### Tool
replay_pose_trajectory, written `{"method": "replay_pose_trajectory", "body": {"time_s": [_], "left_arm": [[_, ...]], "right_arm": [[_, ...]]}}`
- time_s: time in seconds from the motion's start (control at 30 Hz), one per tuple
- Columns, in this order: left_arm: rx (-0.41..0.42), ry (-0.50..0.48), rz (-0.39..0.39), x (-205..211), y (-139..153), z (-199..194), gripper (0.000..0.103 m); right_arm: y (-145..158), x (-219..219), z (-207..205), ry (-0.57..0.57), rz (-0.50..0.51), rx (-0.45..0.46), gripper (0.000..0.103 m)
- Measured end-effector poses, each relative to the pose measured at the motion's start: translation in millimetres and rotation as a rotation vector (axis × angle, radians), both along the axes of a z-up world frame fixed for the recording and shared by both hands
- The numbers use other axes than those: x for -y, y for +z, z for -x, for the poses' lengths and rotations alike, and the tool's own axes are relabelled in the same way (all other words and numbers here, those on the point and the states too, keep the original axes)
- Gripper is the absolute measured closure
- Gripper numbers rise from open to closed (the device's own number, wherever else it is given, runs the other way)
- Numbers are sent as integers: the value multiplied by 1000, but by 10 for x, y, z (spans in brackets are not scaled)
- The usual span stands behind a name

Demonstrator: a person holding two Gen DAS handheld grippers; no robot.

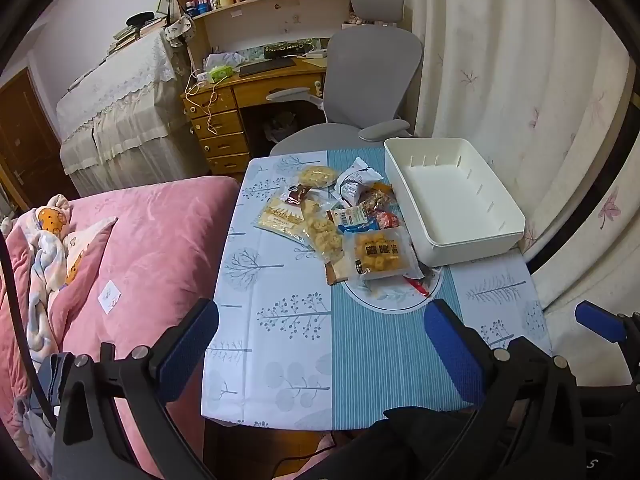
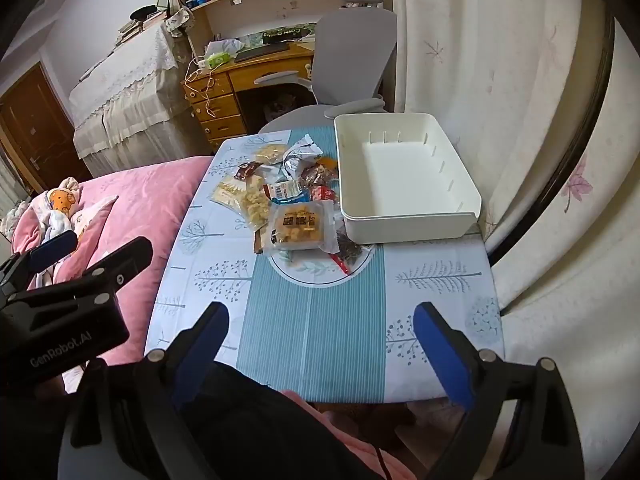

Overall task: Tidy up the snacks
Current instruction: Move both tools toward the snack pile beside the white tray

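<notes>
A small table covered with a pale blue cloth printed with grey trees (image 1: 280, 320) (image 2: 436, 280) stands between a pink quilted bed (image 1: 152, 240) (image 2: 144, 192) on the left and a cream floral curtain (image 1: 520, 80) (image 2: 500, 80) on the right. A heap of packaged snacks (image 1: 340, 220) (image 2: 288, 200) lies on the far middle of the cloth. Nearest in the heap is a clear packet of yellow puffed pieces (image 1: 382, 254) (image 2: 298, 226); a round pale biscuit pack (image 1: 318, 175) (image 2: 269, 151) sits at the far end, with a crumpled silver-white wrapper (image 1: 356, 182) (image 2: 300, 158) just to its right. A rectangular white plastic bin with slotted inner walls (image 1: 500, 236) (image 2: 464, 216) rests at the far right of the table, just beside the heap and touching its right edge; nothing lies inside it.

The left gripper (image 1: 320, 344), black with blue pads, hangs over the near edge of the table with its jaws wide apart and nothing between them. The right gripper (image 2: 320, 344) hovers likewise at the near edge, jaws spread and holding nothing. Both are well apart from the snacks.

Beyond the table stand a grey mesh office chair (image 1: 372, 80) (image 2: 352, 56) and a wooden desk with bookshelves (image 1: 256, 88) (image 2: 240, 80).
</notes>
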State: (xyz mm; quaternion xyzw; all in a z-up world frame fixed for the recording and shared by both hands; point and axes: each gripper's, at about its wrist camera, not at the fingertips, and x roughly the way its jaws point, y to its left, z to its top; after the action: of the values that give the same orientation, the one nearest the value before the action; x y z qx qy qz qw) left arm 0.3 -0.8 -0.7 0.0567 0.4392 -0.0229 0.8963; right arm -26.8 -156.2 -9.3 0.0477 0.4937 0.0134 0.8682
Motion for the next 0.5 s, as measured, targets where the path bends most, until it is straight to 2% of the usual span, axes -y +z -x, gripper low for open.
{"method": "replay_pose_trajectory", "body": {"time_s": [0.27,0.5], "left_arm": [[-14,1,15,24,-84,95,1],[-60,0,42,-75,-147,23,1]], "right_arm": [[-16,11,-14,-1,12,-5,9],[-46,18,2,-4,18,-23,10]]}}
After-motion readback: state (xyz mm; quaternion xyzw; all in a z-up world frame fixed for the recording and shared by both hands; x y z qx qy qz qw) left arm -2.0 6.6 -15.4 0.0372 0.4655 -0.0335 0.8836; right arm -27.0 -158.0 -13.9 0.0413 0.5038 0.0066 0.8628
